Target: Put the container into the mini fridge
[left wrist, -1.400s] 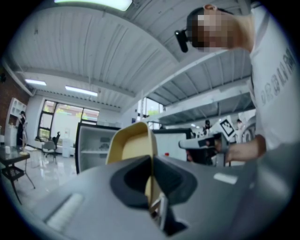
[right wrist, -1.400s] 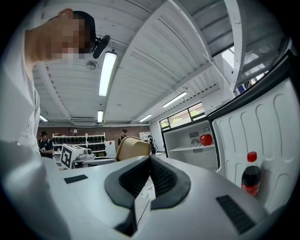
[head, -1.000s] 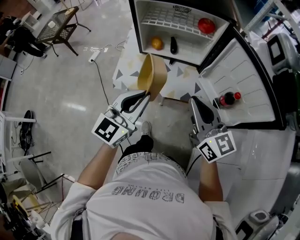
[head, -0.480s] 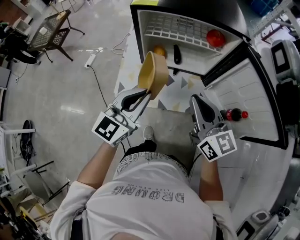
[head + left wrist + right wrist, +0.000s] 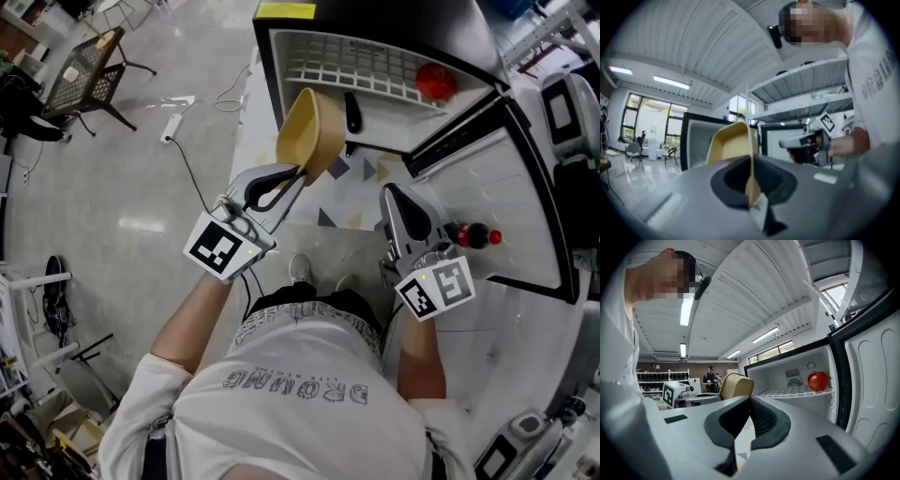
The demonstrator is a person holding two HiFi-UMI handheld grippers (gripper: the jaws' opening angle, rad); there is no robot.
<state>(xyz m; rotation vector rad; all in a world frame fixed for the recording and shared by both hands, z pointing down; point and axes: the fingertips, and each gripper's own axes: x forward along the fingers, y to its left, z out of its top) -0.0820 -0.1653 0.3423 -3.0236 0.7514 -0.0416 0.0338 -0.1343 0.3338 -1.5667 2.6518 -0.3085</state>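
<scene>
Two grippers, the left gripper (image 5: 298, 172) and the right gripper (image 5: 393, 193); one yellow container (image 5: 314, 131); one mini fridge (image 5: 375, 19); one red apple (image 5: 435, 80); one dark elongated item (image 5: 352, 111); one red-capped bottle (image 5: 472, 234).

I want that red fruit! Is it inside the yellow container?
No, the red fruit sits on the fridge shelf, apart from the yellow container.

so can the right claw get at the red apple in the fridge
Probably yes: the fridge door stands open, the right claw is empty, and nothing sits between it and the red apple. The container in the left claw hangs off to the side.
</scene>
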